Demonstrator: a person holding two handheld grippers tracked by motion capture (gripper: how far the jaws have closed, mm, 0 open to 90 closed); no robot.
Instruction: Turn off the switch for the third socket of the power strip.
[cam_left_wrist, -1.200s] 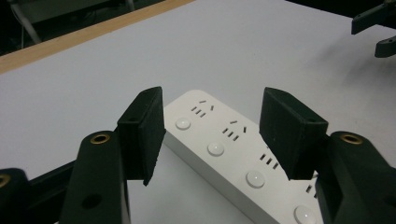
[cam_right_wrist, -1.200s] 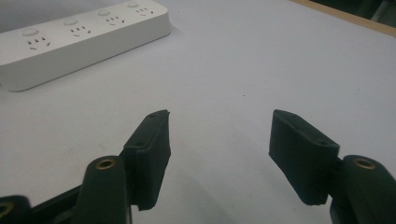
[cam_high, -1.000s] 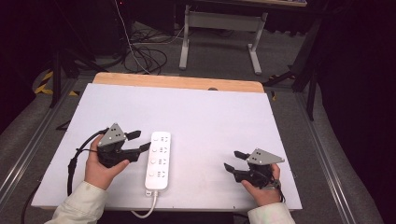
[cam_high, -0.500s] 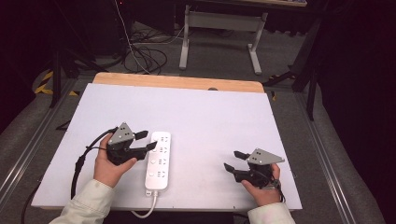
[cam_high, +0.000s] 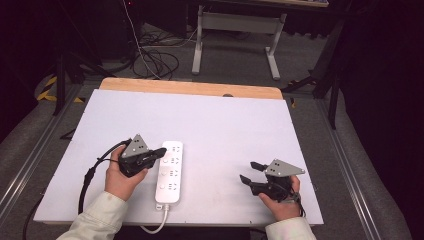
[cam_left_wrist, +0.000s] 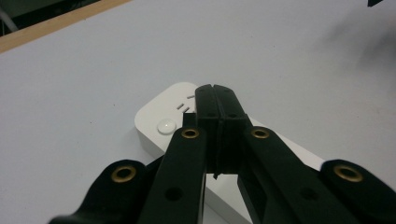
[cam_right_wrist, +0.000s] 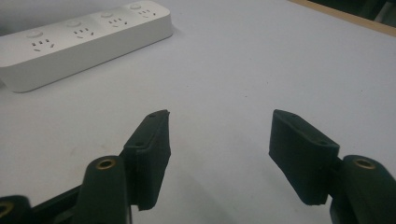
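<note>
a long white plastic power strip (cam_high: 169, 171) is seen lying on the white matte desk (cam_high: 220, 125), its long axis running from the near edge away toward the far edge, its cord trailing off the near end. the left tool (cam_high: 159, 151), black and hard-jawed, is held over the strip's far end with its jaws pressed together and nothing pinched between them; in the left gripper view its tips (cam_left_wrist: 216, 100) are placed just beside a small round button (cam_left_wrist: 165, 126), above the socket slots. a press on that button is judged likely. the right tool (cam_high: 250, 171) is kept well apart to the strip's right, jaws spread and empty. the strip's casing is smooth with rounded corners.
</note>
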